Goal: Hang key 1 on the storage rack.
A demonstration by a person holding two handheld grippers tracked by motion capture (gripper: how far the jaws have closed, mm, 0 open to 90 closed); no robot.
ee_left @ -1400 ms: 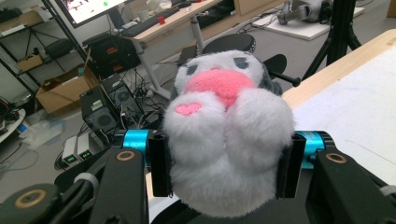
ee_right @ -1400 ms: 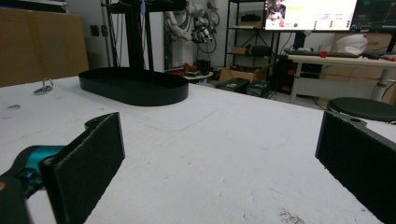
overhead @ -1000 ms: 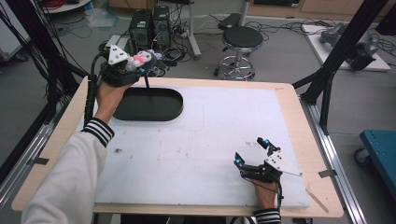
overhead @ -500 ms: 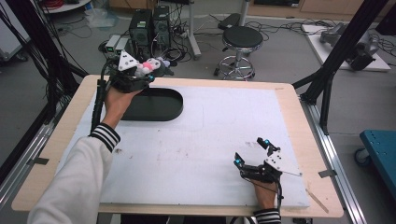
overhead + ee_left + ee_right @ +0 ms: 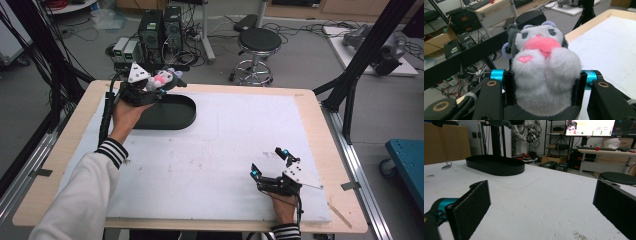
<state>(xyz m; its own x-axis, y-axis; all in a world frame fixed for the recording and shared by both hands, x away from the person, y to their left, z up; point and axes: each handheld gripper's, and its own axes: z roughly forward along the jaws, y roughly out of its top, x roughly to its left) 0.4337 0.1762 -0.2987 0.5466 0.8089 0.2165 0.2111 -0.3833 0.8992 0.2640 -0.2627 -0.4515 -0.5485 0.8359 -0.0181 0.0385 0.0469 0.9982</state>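
A grey and white plush toy [image 5: 162,80] with a pink nose and a pink heart on one paw [image 5: 544,72] is clamped between the jaws of my left gripper [image 5: 159,85], which hangs over the back left end of a black oval tray [image 5: 172,117]. My right gripper [image 5: 270,162] rests on the white mat near the front right, its jaws wide apart and holding nothing. In the right gripper view the tray [image 5: 496,166] lies far ahead on the mat, beyond the two black pads [image 5: 471,206].
A white mat [image 5: 225,150] covers the wooden table [image 5: 325,150]. A small metal ring [image 5: 447,165] lies on the mat left of the tray. A stool [image 5: 257,42], computer boxes [image 5: 160,25] and cables stand on the floor behind the table; black frame posts rise at both sides.
My left gripper has carried the plush toy to the right and slightly nearer, from beyond the table's back left edge to above the tray's end. The right gripper has stayed put.
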